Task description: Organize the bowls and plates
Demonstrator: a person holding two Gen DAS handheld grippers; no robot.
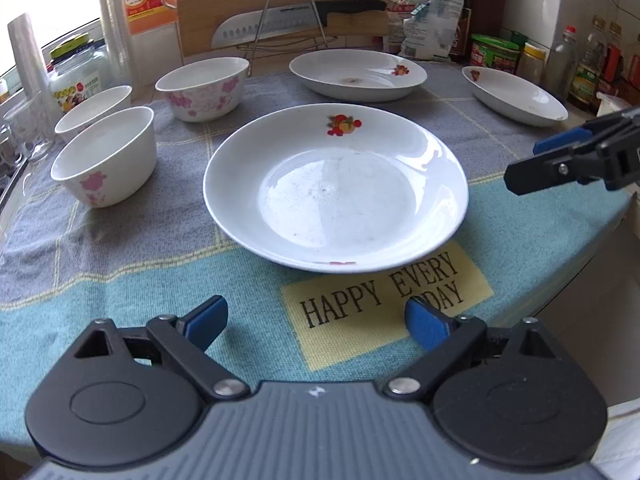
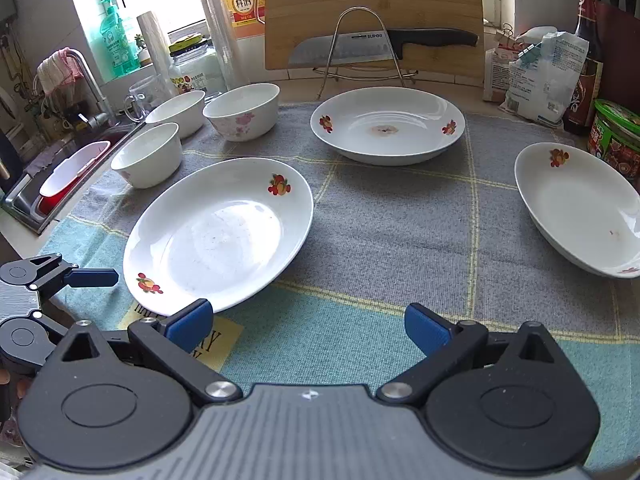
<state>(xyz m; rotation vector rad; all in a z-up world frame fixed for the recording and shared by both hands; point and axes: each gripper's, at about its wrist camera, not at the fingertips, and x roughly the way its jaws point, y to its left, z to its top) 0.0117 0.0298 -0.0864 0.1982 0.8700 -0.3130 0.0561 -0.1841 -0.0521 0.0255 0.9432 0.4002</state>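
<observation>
Three white plates with fruit prints lie on a grey and teal cloth. The nearest plate (image 1: 336, 188) (image 2: 220, 232) is just ahead of my left gripper (image 1: 316, 314), which is open and empty above the cloth. A second plate (image 1: 358, 74) (image 2: 388, 124) lies at the back, a third plate (image 1: 516, 96) (image 2: 580, 208) on the right. Three white bowls with pink flowers stand at the left: the back bowl (image 1: 202, 88) (image 2: 242, 110), the near bowl (image 1: 106, 156) (image 2: 148, 156), and the far-left bowl (image 1: 94, 110) (image 2: 176, 110). My right gripper (image 2: 308, 322) (image 1: 536, 162) is open and empty, to the right of the nearest plate.
A knife (image 2: 384, 46) rests on a wire rack in front of a cutting board (image 2: 374, 0). Bottles and bags (image 2: 548, 76) crowd the back right. A sink (image 2: 60, 184) with a tap lies at the left, a glass mug (image 2: 144, 96) beside it. The counter edge (image 1: 600, 248) runs at the right.
</observation>
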